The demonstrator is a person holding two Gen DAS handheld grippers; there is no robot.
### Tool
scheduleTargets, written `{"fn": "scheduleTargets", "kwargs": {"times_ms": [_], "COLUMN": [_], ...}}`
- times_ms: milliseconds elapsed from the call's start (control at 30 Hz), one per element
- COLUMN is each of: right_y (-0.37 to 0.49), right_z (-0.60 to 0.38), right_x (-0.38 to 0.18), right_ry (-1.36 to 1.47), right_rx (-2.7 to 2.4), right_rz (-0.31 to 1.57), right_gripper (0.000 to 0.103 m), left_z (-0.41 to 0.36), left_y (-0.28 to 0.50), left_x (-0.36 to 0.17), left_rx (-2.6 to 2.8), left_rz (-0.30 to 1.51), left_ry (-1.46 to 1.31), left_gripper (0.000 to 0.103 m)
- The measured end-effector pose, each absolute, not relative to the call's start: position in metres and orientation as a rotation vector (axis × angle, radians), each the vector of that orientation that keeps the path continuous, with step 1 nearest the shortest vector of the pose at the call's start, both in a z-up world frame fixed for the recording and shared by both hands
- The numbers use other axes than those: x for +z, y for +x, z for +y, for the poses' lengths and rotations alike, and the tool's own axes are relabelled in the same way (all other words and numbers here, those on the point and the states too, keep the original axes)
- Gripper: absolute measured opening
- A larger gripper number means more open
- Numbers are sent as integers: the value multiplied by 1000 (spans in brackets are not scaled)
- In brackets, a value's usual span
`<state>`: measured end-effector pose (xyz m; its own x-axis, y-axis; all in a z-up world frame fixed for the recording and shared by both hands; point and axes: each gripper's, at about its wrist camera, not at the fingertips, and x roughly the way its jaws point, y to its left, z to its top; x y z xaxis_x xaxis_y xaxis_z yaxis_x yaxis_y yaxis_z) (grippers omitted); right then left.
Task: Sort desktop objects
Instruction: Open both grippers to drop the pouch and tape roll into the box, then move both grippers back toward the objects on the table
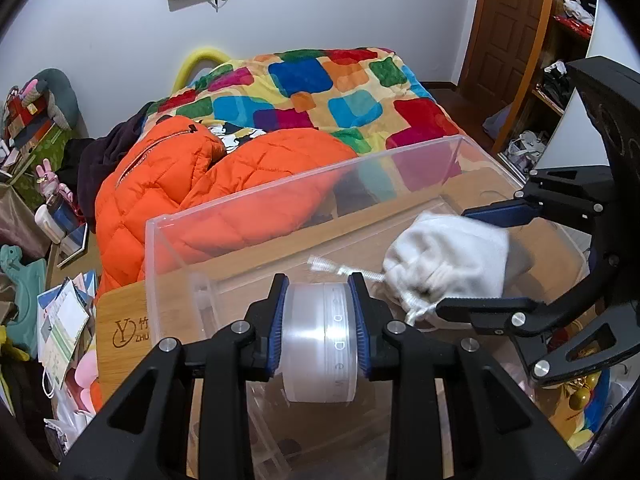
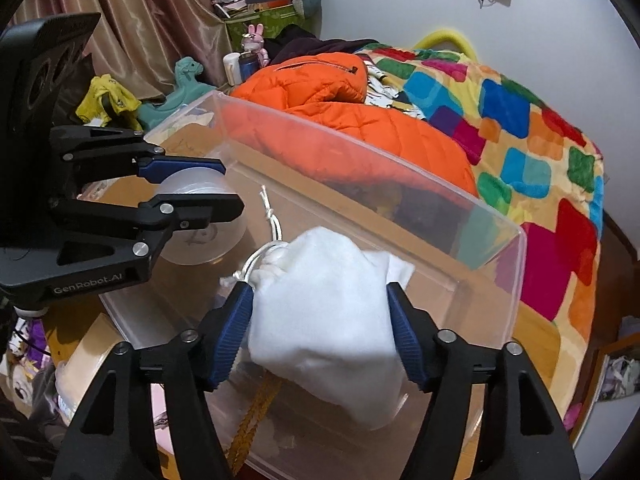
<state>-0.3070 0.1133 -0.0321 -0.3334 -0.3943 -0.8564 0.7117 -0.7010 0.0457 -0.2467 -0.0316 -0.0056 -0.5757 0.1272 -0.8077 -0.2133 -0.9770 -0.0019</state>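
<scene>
My left gripper (image 1: 320,320) is shut on a translucent roll of tape (image 1: 318,344) and holds it over the near edge of a clear plastic box (image 1: 280,188). The left gripper also shows in the right wrist view (image 2: 228,186) with the tape roll (image 2: 200,220) in it. My right gripper (image 2: 320,320) is shut on a white drawstring pouch (image 2: 324,320) and holds it above the clear box (image 2: 360,152). In the left wrist view the right gripper (image 1: 452,260) and the pouch (image 1: 444,268) are at the right, inside the box opening.
The box stands on a bamboo tabletop (image 1: 120,328). Behind it lies a bed with an orange padded jacket (image 1: 180,184) and a colourful patterned quilt (image 1: 340,88). Cluttered papers and toys (image 1: 60,320) lie left of the table. A yellow cord (image 2: 256,408) hangs below the pouch.
</scene>
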Motion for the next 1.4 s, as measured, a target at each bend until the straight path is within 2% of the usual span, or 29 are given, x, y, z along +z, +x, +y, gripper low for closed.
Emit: {"fn": "scheduleTargets", "kwargs": {"times_ms": [200,400,500,567,600,733,900,1133,1400], "right_y": [-302,-296,-292,-289,-286,-275,-259,-240,-220], "right_z": [113,119,123,125,126,129,132,137,143], "right_x": [-27,-13,-5,0,3,13,26,39,45], "right_ry": [1176,1140,1120,1106,1096,1041,980,924,886], "right_rx": [-2092,-2155,-2186,-2204,-2214,-2267,-2310,-2352,-2368], "right_rz": [479,481,491,501,508,545,572,592,611], "right_gripper": [70,77,77,77,77,82,85,87,87], "left_z": [-33,-34,-35,-35,-35,-33,-30,-28,-26], "left_y": [-243,-236,-231,-227,-224,-215,-201,-181,-160], "left_x": [-1,9,14,19,21,30,42,52,61], "left_rx": [2633,2647,2655,2669,2675,2689,2718,2744,2775], "left_rz": [136,137,131,131,133,153,185,201,216], "left_ry": [-1322,-1292,-1281,-1268,-1256,-1228,-1187,-1142,-1100], "left_gripper": [29,36,46,59,61,63,70,81,86]}}
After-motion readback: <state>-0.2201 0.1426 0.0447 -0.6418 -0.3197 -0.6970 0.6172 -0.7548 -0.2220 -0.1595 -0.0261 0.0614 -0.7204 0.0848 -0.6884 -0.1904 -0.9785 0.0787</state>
